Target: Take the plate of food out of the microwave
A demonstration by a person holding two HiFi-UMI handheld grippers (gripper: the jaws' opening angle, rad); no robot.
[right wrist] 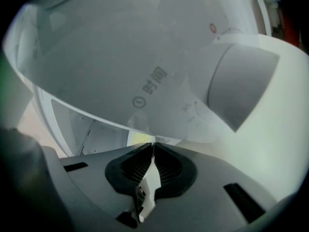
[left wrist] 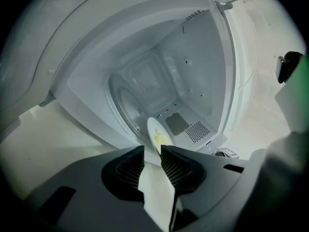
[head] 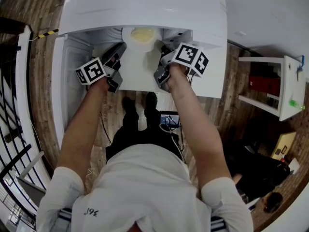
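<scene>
The white plate [head: 141, 36] with yellow food sits at the mouth of the open white microwave [head: 145, 6]. My left gripper [head: 119, 48] is at the plate's left rim and my right gripper [head: 162, 50] at its right rim. In the left gripper view the plate [left wrist: 158, 135] shows edge-on in front of the cavity [left wrist: 145, 81], its near rim caught between the jaws of the left gripper [left wrist: 152, 150]. In the right gripper view the right gripper [right wrist: 153, 145] has its jaws nearly together on the rim, with a sliver of the plate [right wrist: 139, 139] showing beyond them.
The microwave's control panel with a round knob [right wrist: 241, 88] looms close above the right gripper. A white ledge [head: 140, 74] lies below the plate. A white shelf unit [head: 277, 86] stands to the right on the wooden floor, and a dark railing [head: 14, 129] runs on the left.
</scene>
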